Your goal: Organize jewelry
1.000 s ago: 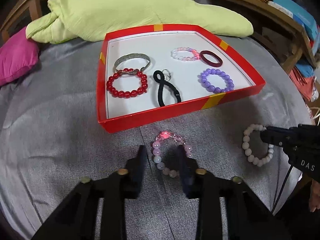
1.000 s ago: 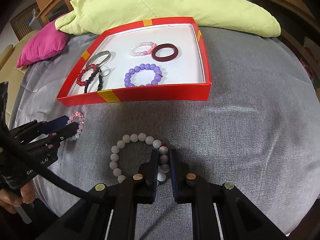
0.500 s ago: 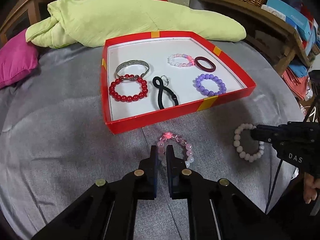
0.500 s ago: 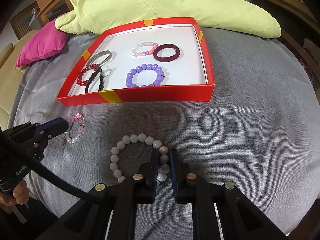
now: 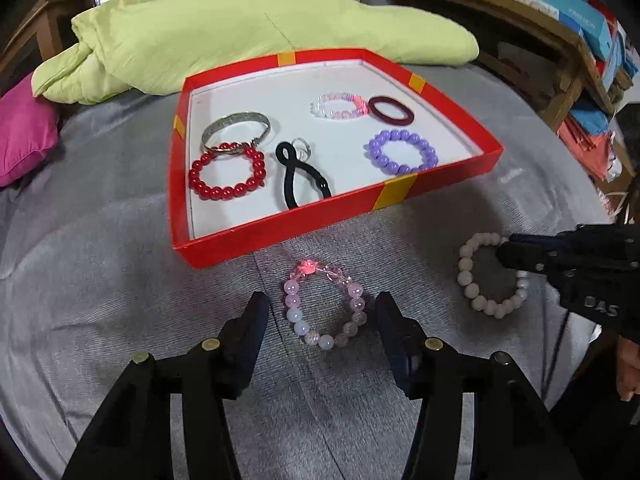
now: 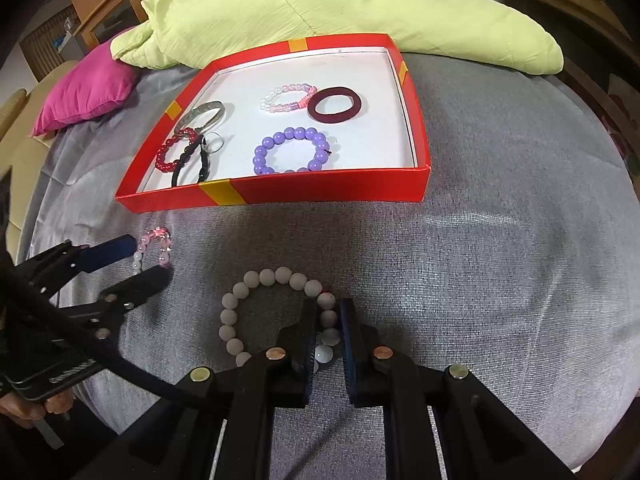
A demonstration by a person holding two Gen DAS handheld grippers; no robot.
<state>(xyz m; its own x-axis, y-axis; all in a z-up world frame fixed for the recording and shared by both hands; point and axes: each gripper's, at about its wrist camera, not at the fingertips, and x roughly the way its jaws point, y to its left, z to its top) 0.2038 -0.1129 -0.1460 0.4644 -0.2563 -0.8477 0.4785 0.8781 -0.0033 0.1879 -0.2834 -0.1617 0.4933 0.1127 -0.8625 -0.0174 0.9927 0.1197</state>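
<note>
A pink and clear bead bracelet [image 5: 295,314] lies flat on the grey cloth in front of the red tray [image 5: 320,216]. My left gripper [image 5: 323,312] straddles the whole bracelet with its jaws opening, and the pads are clear of the beads. A white bead bracelet [image 6: 252,278] lies to the right, and my right gripper [image 6: 329,320] is shut on its right side. The left wrist view shows the same white bracelet [image 5: 466,278] with the right gripper [image 5: 516,252] on it. In the right wrist view the left gripper [image 6: 150,258] spans the pink bracelet [image 6: 154,238].
The red tray [image 6: 320,196] holds a silver bangle [image 5: 236,130], a red bead bracelet [image 5: 226,190], a black hair tie [image 5: 300,184], a pale pink bracelet [image 5: 340,106], a maroon band [image 5: 390,110] and a purple bracelet [image 5: 402,156]. A green cushion [image 5: 240,28] lies behind, a pink one [image 5: 24,136] left, shelves right.
The left jaws closed on the pink bracelet's left side, then opened wide, so they now span the whole bracelet lying on the cloth. The right gripper has kept its grip and place.
</note>
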